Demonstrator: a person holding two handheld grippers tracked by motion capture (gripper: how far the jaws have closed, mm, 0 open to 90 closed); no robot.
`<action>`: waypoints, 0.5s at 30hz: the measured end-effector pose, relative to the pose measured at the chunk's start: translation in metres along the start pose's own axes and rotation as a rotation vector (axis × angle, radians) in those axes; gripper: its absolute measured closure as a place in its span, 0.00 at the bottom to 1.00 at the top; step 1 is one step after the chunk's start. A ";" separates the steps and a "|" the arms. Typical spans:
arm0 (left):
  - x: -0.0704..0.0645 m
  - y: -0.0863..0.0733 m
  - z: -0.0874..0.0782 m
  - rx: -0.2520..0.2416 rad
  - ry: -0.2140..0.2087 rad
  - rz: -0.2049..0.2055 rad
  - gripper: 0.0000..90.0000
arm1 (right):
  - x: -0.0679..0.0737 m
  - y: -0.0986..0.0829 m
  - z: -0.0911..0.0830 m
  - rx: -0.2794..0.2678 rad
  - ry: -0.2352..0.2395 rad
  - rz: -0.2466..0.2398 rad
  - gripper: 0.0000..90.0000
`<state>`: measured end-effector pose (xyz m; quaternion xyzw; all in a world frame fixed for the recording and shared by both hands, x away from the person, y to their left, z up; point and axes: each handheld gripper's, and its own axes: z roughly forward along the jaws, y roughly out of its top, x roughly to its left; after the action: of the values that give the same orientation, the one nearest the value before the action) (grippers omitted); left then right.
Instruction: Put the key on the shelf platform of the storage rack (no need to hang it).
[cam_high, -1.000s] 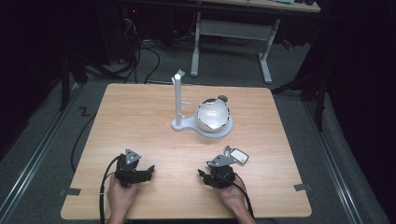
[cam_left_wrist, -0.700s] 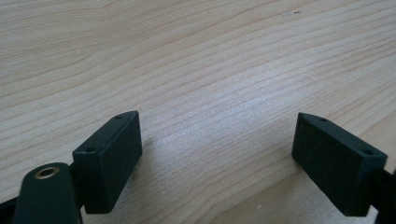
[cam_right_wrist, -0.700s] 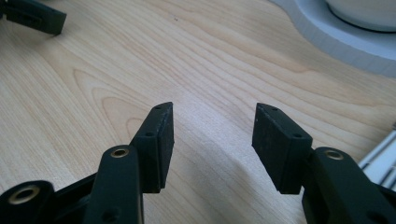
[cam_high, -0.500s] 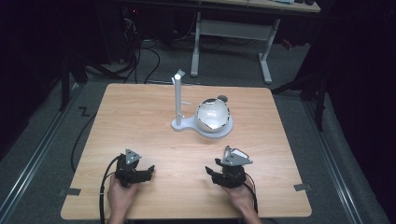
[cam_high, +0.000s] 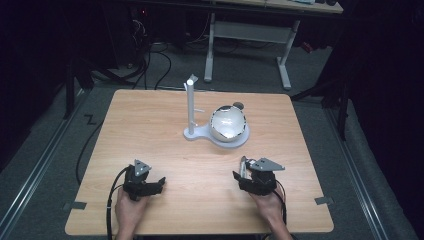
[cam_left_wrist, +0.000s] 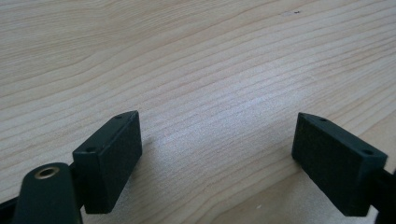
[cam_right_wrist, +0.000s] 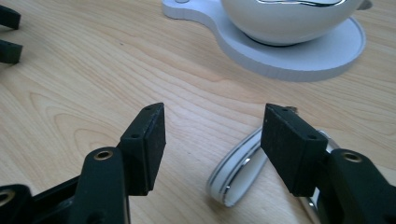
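In the right gripper view a white-and-chrome band (cam_right_wrist: 240, 175) lies flat on the wood low in the frame, its far end hidden behind the right-hand jaw; what it belongs to is hard to tell; the right gripper (cam_right_wrist: 212, 140) stands spread apart over it, gripping nothing. The glossy round bowl (cam_right_wrist: 287, 21) on its white flat base (cam_right_wrist: 322, 56) is cut off at the top edge. The left gripper (cam_left_wrist: 217, 149), matte black blocks, gapes wide over bare grained table (cam_left_wrist: 196, 60).

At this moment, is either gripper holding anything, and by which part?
Nothing is held. The left gripper stands open over bare table. The right gripper is open too; a silver-and-white ring-shaped object lies on the table by its jaws, not clamped.
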<state>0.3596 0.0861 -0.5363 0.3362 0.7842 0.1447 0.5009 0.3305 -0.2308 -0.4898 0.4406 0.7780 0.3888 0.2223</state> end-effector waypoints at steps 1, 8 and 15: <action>0.000 0.000 0.000 0.000 -0.001 0.001 0.18 | -0.002 0.000 -0.001 -0.001 -0.008 0.001 0.44; 0.000 0.000 0.000 0.000 -0.001 0.001 0.18 | -0.022 0.001 0.001 0.019 -0.032 0.067 0.41; 0.000 0.000 0.000 0.000 0.000 0.000 0.18 | -0.034 0.000 0.009 0.046 -0.045 0.115 0.34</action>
<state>0.3597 0.0862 -0.5363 0.3363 0.7841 0.1449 0.5011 0.3546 -0.2566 -0.4955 0.4983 0.7549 0.3730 0.2067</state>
